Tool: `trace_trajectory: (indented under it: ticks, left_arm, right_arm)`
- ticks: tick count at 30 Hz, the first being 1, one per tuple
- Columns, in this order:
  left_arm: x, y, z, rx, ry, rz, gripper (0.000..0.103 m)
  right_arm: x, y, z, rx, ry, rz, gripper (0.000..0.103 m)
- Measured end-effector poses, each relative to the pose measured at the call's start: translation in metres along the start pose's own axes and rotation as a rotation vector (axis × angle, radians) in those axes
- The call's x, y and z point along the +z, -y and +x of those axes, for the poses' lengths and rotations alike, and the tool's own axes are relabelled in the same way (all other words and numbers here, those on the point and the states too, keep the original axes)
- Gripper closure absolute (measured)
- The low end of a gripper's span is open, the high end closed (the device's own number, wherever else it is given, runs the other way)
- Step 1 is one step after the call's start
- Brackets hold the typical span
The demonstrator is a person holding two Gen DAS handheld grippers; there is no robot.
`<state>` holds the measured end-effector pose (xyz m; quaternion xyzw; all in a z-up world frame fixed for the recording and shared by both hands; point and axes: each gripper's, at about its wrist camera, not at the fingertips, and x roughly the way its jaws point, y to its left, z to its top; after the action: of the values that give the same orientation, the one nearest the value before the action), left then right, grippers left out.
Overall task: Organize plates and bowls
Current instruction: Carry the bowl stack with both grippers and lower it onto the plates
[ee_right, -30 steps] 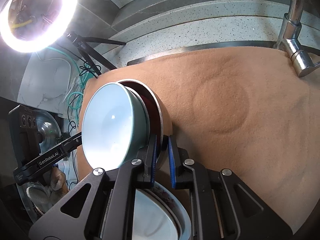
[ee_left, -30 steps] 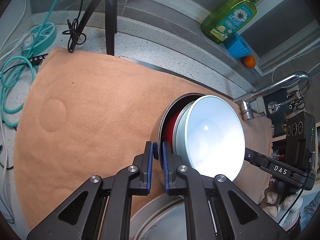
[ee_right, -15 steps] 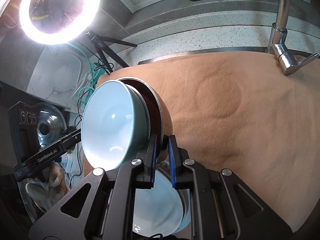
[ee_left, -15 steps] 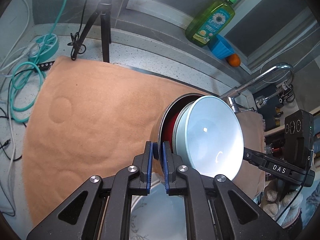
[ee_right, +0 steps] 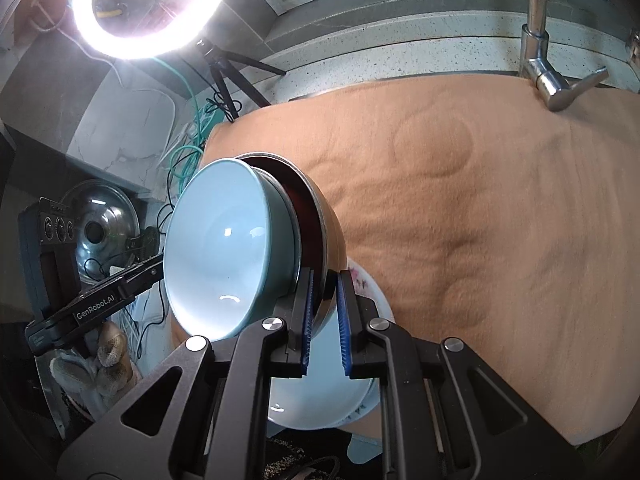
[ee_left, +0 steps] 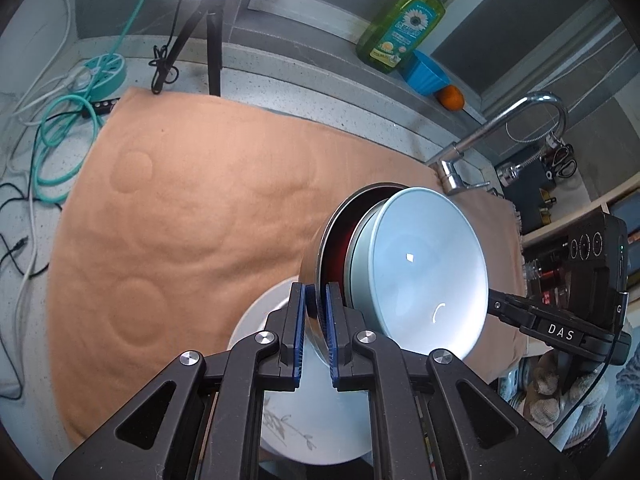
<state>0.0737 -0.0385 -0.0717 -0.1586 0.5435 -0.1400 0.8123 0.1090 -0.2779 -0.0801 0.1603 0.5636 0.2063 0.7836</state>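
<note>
1. Blue pads of the left gripper [ee_left: 316,316] pinch the rim of a metal bowl [ee_left: 316,256]. A light blue bowl [ee_left: 428,268] sits inside it. Both are up in the air, tipped on their side, over a white plate [ee_left: 256,328] on the orange cloth [ee_left: 192,208].
2. Blue pads of the right gripper [ee_right: 325,307] pinch the metal bowl [ee_right: 330,236] on its other side. The light blue bowl [ee_right: 220,248] is nested inside, above a white bowl [ee_right: 320,400] and the orange cloth [ee_right: 500,220].

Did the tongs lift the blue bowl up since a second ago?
Yes. The blue bowl rose: in the left wrist view the white plate below shows far more than before, and the orange cloth looks farther away.
</note>
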Motion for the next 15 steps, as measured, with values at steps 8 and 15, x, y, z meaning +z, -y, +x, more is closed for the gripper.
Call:
trace_trajectory:
  ticks: [8, 15]
  left_arm:
    - [-0.019, -0.001, -0.003, 0.002, -0.016, -0.002, 0.095]
    - [-0.033, -0.003, -0.004, 0.001, -0.024, -0.012, 0.095]
  right_arm:
    - [-0.020, 0.002, -0.001, 0.008, -0.012, 0.007, 0.092]
    - [-0.033, 0.000, 0.000, 0.009, -0.018, 0.012, 0.092]
